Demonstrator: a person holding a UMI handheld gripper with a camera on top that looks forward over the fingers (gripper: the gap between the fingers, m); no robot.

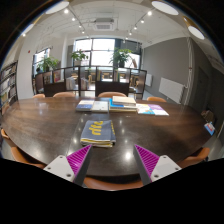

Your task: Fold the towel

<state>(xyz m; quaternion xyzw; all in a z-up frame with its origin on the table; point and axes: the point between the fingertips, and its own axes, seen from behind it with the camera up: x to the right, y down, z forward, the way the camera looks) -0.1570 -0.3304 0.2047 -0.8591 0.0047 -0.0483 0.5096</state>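
Claw (110,160) wide open and empty, held above the near edge of a dark wooden table (45,125). The towel (98,130), apparently a compact folded stack, lies just ahead of the fingers, placed within easy reach. Stacked books (108,104) sit farther back, well apart; plants (122,56) line the far window.

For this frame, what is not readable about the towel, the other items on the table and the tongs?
- Towel: looks folded, but layers and edges are too small to count in the gripper view.
- Stacks at the table's far side: books or cloth, too small to tell.
- Tongs: open and empty, only the fingertips show; the rest is cut off below.
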